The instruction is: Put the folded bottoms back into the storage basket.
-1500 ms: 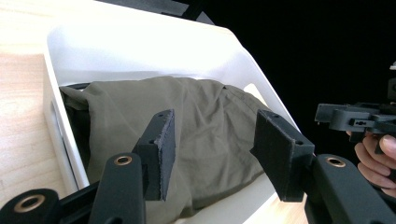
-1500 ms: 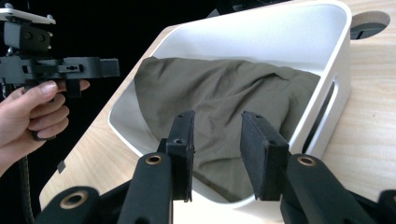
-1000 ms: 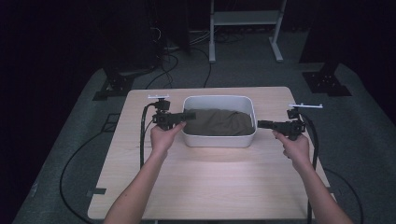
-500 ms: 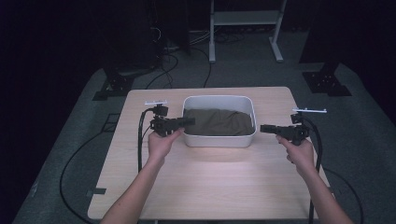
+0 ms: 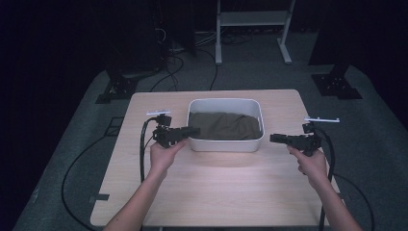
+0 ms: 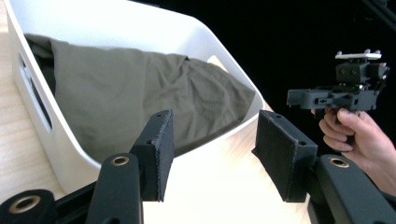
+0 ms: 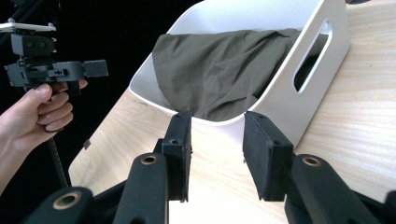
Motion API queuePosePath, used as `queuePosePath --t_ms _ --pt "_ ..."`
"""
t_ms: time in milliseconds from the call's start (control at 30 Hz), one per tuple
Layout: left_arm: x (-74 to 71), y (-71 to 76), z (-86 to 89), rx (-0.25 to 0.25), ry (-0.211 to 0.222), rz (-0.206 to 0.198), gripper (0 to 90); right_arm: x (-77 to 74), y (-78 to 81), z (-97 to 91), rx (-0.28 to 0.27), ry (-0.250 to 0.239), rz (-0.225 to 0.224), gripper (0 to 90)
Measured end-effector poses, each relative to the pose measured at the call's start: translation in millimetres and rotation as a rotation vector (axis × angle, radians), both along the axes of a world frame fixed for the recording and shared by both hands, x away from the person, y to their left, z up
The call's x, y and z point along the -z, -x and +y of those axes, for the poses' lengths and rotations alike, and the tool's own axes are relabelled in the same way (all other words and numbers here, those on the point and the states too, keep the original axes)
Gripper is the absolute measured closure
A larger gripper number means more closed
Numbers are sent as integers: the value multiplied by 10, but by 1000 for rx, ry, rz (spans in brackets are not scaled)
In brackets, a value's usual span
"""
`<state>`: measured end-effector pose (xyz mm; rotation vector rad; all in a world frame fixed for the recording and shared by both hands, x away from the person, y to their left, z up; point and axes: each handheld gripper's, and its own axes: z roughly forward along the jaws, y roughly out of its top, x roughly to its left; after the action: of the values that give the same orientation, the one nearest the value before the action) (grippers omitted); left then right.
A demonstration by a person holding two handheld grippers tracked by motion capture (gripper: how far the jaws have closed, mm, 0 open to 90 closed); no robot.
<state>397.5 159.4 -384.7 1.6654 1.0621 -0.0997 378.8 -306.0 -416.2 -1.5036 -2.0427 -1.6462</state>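
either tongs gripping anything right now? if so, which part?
Nothing held. Left tongs and right tongs both stand open with bare gaps, beside the white bin; the olive cloth lies untouched inside.

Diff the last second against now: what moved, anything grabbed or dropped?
The left gripper has eased back off the bin's left edge toward the person; the right gripper has drifted slightly away from the bin and down the picture. Both are open with nothing between the jaws; the left jaws have just been opening a little. Nothing grabbed or dropped. Bin and cloth are unmoved.
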Motion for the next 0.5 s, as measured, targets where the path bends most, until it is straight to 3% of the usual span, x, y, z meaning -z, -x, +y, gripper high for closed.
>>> queuePosePath --t_ms 433,500 --pt "83 188 92 10 -3 -7 452 75 136 -60 -6 -23 7 556" --pt "98 205 98 13 -10 -7 450 82 155 -61 -7 -6 8 539"
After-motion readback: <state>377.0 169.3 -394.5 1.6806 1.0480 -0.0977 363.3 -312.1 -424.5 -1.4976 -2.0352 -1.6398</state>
